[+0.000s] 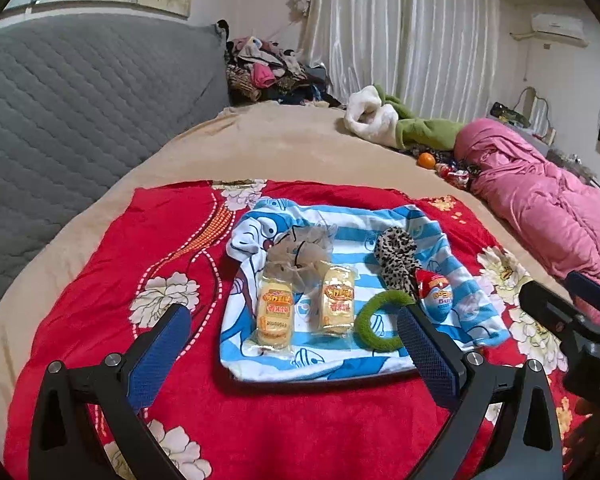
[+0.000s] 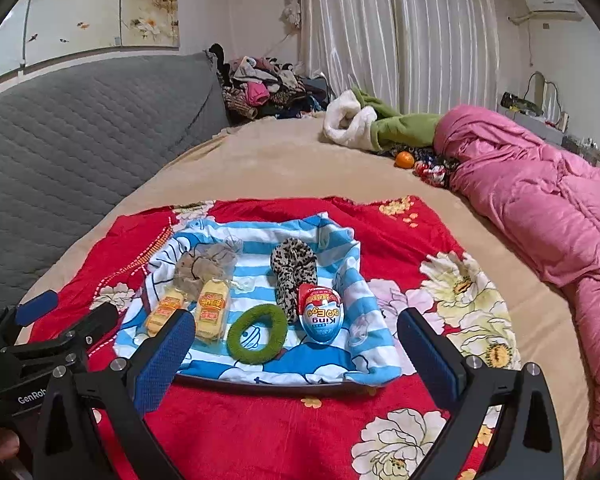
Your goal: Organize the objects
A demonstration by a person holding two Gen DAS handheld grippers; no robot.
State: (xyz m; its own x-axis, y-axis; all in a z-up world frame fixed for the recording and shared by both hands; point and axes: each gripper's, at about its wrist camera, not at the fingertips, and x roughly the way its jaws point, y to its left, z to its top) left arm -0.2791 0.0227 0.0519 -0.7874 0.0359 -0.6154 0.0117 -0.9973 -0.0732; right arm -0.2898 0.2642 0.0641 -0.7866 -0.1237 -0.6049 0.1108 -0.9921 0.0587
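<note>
A blue-and-white cartoon cloth (image 1: 380, 224) (image 2: 256, 246) covers a dark-edged tray on a red flowered blanket (image 1: 292, 424) (image 2: 260, 424). On it lie two yellow snack packs (image 1: 274, 312) (image 1: 337, 300) (image 2: 212, 312), a beige mesh scrunchie (image 1: 300, 252) (image 2: 204, 264), a green hair ring (image 1: 376, 324) (image 2: 257, 334), a leopard scrunchie (image 1: 396, 258) (image 2: 294, 270) and a red-blue toy egg (image 1: 436, 294) (image 2: 322, 314). My left gripper (image 1: 296, 332) is open in front of the tray, holding nothing. My right gripper (image 2: 296, 336) is open too, empty, beside the left gripper (image 2: 48, 320).
The blanket lies on a beige bed (image 1: 284, 148) with a grey quilted headboard (image 1: 80, 112) at the left. A pink duvet (image 2: 540, 200), a green-white garment (image 2: 364, 124), an orange (image 2: 404, 159) and a pile of clothes (image 2: 260, 88) sit farther back.
</note>
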